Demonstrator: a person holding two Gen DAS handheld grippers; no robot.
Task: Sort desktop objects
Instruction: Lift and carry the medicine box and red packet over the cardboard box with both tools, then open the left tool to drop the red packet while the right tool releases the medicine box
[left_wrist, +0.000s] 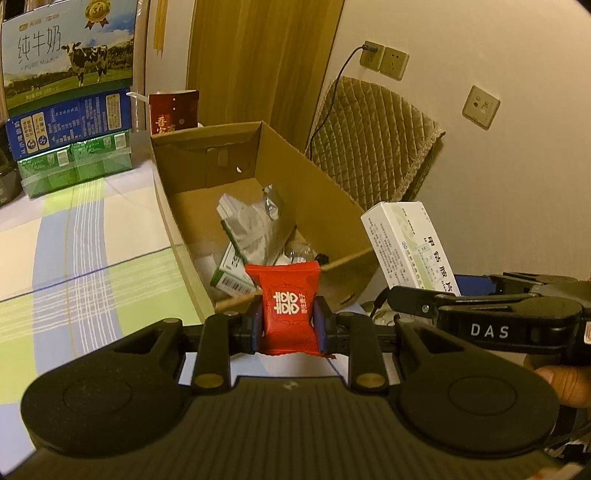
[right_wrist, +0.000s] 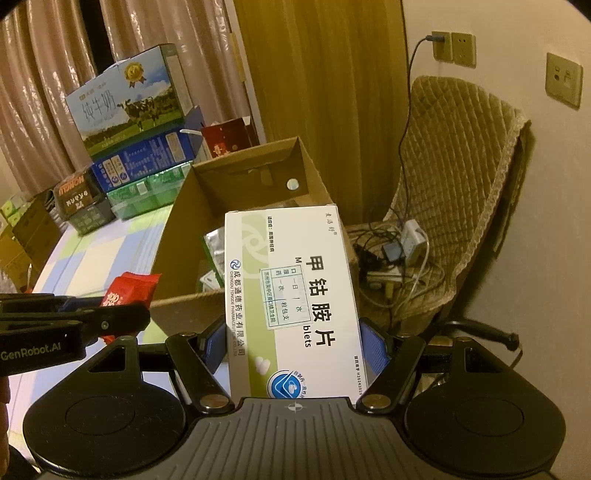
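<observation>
Blue-padded fingers (left_wrist: 254, 325) of my left gripper (left_wrist: 289, 325) pinch a red candy packet (left_wrist: 289, 299) at lower centre of the left wrist view, just before the near wall of an open cardboard box (left_wrist: 325, 192). My right gripper (right_wrist: 295, 347), jaws spread wide, clamps a white medicine box (right_wrist: 295, 295) upright at centre frame, in front of the same carton, where a foil pouch (left_wrist: 255, 225) and small cartons lie. Stacked milk cases (left_wrist: 70, 88) fill the upper left; a padded chair (right_wrist: 461, 177) stands at right.
</observation>
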